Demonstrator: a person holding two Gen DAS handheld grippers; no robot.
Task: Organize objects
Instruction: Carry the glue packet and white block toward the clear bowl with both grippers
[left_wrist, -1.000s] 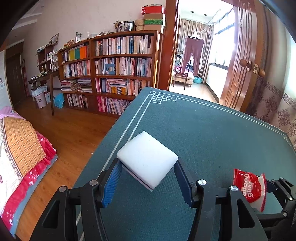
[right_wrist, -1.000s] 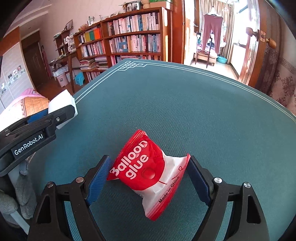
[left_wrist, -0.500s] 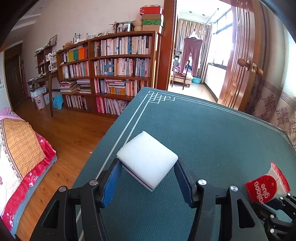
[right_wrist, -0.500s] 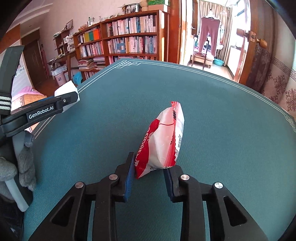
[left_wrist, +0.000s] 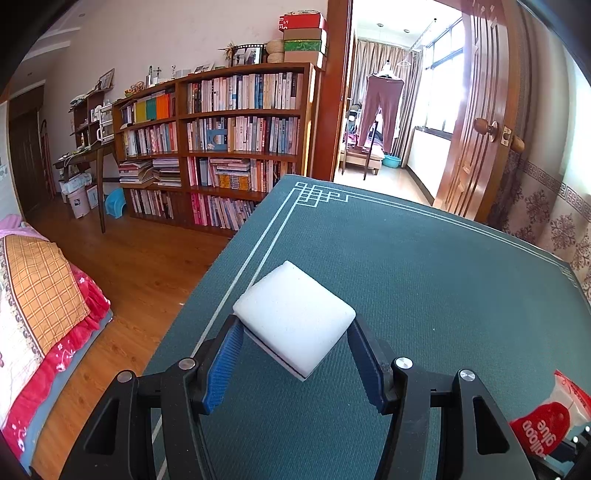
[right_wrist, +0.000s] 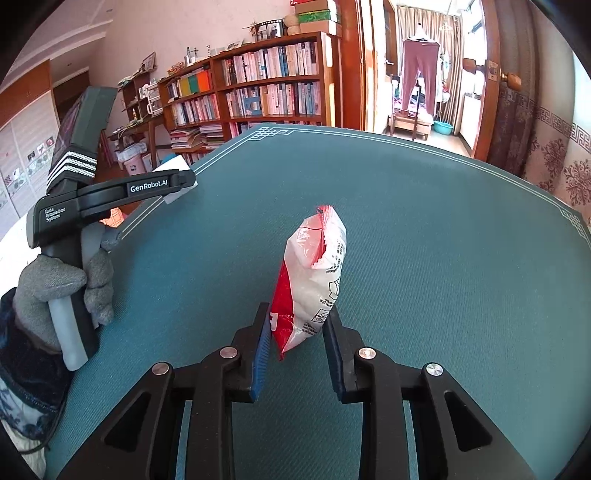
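Left gripper clamps the white foam block near the green table's left border. Right gripper, jaws nearly closed, pinches the red-and-white balloon glue packet upright; left gripper at ten o'clock.

You can read "GenRobot.AI" in white on the black arm of the left handheld gripper, "Data Acquisition System" on its black body, and, upside down in the left wrist view, "Balloon glue" in white on the red-and-white plastic packet; the packet's fine back print stays illegible.
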